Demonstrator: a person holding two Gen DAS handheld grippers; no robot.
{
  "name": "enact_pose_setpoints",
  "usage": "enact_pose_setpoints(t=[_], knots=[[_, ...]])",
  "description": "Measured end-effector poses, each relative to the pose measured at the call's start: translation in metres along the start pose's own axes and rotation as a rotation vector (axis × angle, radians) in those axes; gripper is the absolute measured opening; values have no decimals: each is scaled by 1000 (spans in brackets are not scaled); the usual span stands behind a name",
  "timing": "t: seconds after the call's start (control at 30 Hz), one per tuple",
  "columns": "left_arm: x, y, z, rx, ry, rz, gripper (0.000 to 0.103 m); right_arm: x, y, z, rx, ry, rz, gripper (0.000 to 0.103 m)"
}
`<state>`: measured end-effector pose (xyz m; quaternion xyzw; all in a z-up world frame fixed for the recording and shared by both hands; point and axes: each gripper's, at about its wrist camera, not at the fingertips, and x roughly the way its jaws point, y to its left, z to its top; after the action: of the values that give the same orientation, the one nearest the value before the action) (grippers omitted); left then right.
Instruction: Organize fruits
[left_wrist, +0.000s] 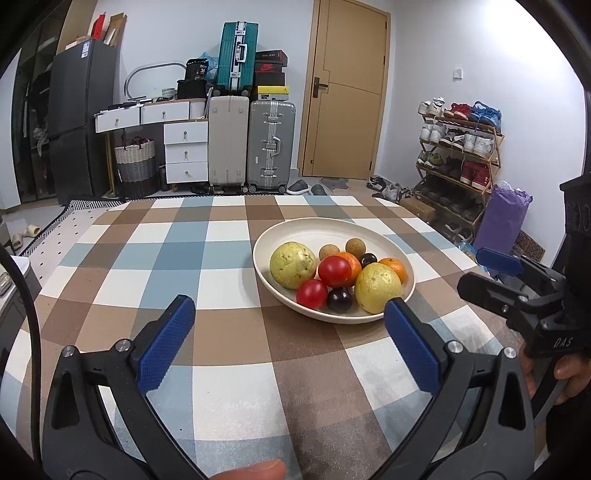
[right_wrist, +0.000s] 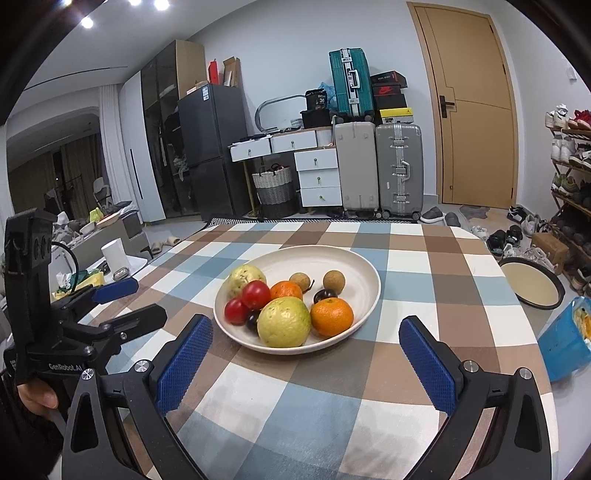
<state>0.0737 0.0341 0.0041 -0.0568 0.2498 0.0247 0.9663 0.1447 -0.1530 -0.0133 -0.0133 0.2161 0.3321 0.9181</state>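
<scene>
A cream bowl (left_wrist: 295, 230) (right_wrist: 365, 273) sits on the checked tablecloth and holds several fruits: two yellow-green guavas (left_wrist: 291, 264) (right_wrist: 282, 321), two red tomatoes (left_wrist: 334, 270) (right_wrist: 255, 294), two oranges (left_wrist: 395, 267) (right_wrist: 331, 316), dark plums (left_wrist: 339, 300) and brown longans (left_wrist: 355, 246) (right_wrist: 334, 280). My left gripper (left_wrist: 288, 308) is open and empty, just short of the bowl's near left side. My right gripper (right_wrist: 306, 328) is open and empty, facing the bowl's near rim. Each gripper shows at the edge of the other's view.
The checked table (left_wrist: 177, 258) (right_wrist: 424, 266) spreads around the bowl. A round tray (right_wrist: 532, 286) and a blue bin (right_wrist: 565, 343) stand on the floor to the right. Suitcases (left_wrist: 271, 146), drawers, a fridge and a shoe rack (left_wrist: 458, 155) line the walls.
</scene>
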Motion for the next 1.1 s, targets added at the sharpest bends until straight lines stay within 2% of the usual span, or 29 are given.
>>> enact_pose_setpoints(t=[1.1], knots=[[3,-4,1,16,1,11,102,-5,-3,-1,10,-23,1,103]])
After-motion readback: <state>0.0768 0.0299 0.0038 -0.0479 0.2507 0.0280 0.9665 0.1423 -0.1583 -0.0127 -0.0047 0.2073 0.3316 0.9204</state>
